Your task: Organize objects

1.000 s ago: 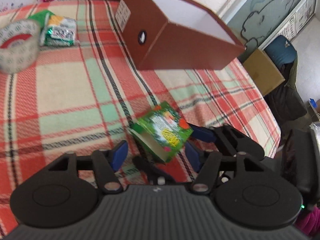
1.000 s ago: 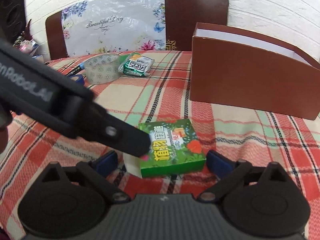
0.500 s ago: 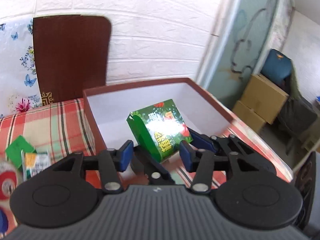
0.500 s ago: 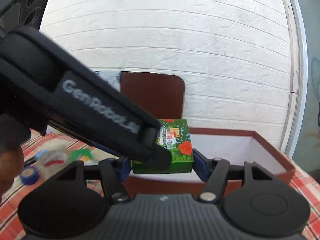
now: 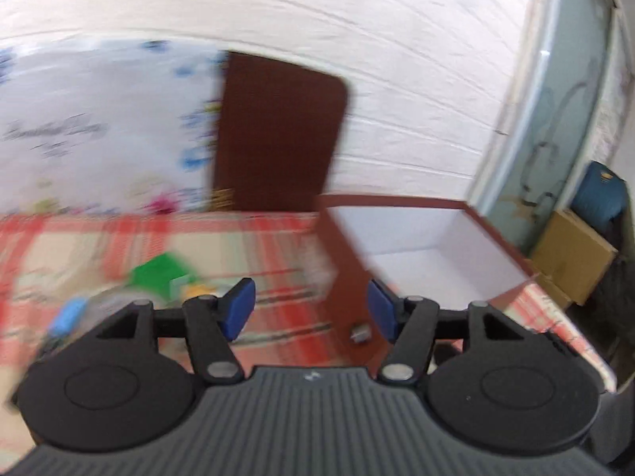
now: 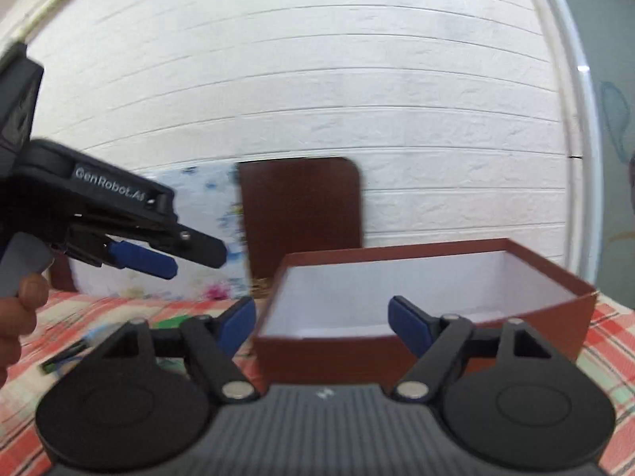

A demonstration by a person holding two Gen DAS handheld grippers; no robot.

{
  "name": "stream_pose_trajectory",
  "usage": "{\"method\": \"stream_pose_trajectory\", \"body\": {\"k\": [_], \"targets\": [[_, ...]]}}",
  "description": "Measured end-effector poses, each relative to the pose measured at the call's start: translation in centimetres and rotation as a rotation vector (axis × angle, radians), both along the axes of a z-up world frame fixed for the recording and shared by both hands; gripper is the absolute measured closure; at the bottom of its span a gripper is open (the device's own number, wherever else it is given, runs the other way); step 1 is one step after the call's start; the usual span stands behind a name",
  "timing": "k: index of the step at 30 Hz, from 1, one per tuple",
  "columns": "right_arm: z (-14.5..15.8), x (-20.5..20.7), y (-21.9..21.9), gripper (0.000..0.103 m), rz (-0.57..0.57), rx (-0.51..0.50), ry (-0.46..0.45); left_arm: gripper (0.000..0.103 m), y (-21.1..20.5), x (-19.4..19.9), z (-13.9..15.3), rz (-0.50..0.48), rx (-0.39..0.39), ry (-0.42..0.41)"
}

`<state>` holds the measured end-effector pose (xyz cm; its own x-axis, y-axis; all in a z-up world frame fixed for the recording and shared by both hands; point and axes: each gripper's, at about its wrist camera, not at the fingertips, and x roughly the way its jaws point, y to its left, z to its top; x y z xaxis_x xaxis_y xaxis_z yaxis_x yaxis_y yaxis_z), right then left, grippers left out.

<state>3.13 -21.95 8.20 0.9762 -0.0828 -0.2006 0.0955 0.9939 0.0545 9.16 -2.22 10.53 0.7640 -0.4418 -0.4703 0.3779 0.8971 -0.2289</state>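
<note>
Now both tools empty near the box

Both tools were opening with nothing between their blue pads. The left tool point(image 5: 309, 309) hung over the checked desk point(image 5: 278, 238), beside the brown box point(image 5: 436, 238). The right tool point(image 6: 321, 323) faced the box, whose white inside looked empty from here. A blurred green packet point(image 5: 158, 273) lay on the desk.

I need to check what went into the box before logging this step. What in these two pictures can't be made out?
- Floor of the brown box: right wrist view, cut off by its near wall; left wrist view, hidden by the same wall and the left gripper.
- Items on the plaid cloth: left wrist view, motion blur; only green and blue smears.
- Same items, right wrist view: hidden behind the right gripper.
</note>
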Motion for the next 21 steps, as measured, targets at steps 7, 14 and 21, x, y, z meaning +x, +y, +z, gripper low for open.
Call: {"method": "stream_pose_trajectory", "body": {"k": [7,14,21], "targets": [[-2.8,3.5,9.2,0.049,0.324,-0.031,0.249,0.041,13.6,-3.1,-3.8,0.29,0.002,0.149],[-3.6,6.5,17.4,0.038,0.521,-0.092,0.359,0.042,19.4,-4.3,-5.6,0.341,-0.112,0.189],[-6.2,13.1,22.3,0.044,0.472,-0.23,0.445,0.044,19.8,-4.1,-6.3,0.294,-0.168,0.205]]}}
